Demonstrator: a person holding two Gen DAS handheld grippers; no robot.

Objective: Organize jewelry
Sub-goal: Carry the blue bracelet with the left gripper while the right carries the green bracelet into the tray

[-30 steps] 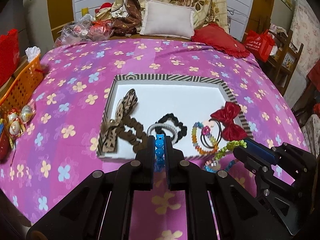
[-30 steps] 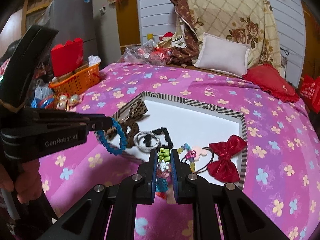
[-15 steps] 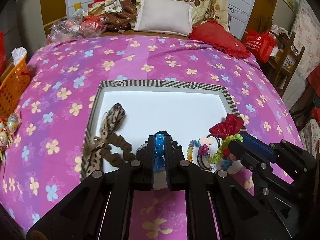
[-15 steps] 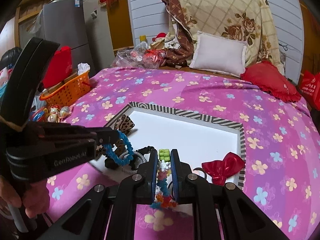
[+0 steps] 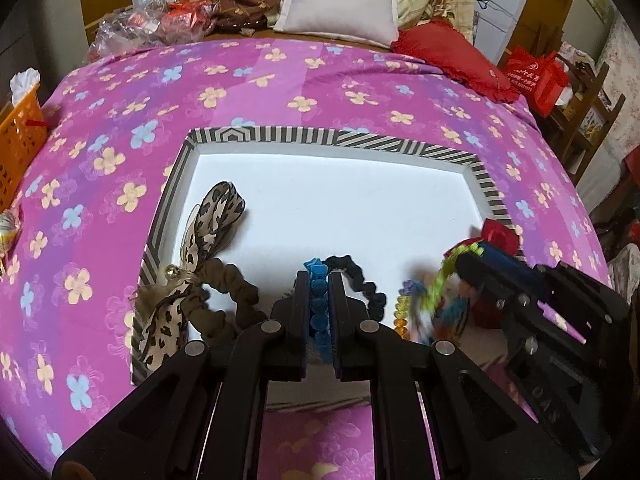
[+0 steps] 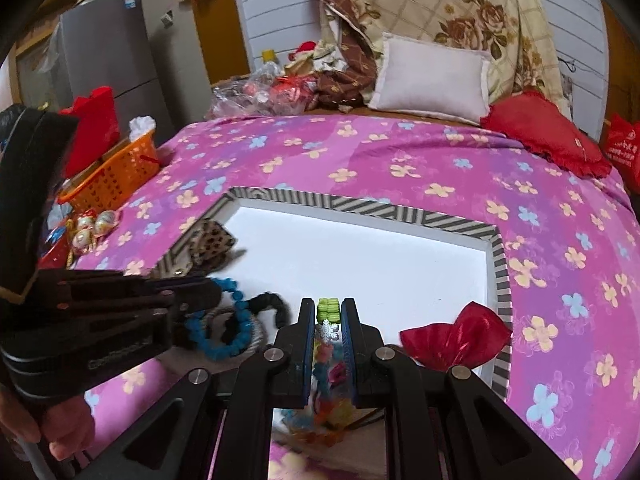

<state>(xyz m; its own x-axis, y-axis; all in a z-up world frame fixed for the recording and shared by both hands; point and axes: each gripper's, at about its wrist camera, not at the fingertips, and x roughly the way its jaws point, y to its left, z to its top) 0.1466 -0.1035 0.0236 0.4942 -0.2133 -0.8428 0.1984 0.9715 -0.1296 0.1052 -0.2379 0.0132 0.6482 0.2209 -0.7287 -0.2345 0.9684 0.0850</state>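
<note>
A white tray with a striped rim (image 5: 328, 136) (image 6: 360, 204) lies on the pink flowered bedspread. My left gripper (image 5: 319, 280) is shut on a blue beaded bracelet (image 5: 318, 300) (image 6: 224, 336) and holds it over the tray's near edge. My right gripper (image 6: 329, 308) is shut on a green and multicoloured beaded bracelet (image 6: 327, 310) (image 5: 444, 280), just right of the left one. In the tray lie a leopard-print bow on a brown scrunchie (image 5: 200, 248), a black scrunchie (image 5: 360, 280) and a red bow (image 6: 456, 336).
An orange basket (image 6: 116, 176) stands off the bedspread's left edge, with small round ornaments (image 6: 92, 226) by it. A white pillow (image 5: 340, 8) and a red cushion (image 5: 452, 54) lie at the far end. Red bags (image 5: 536, 76) sit at the right.
Both grippers have moved forward over the tray with their bracelets held. The tray and its contents look nearer and larger.
</note>
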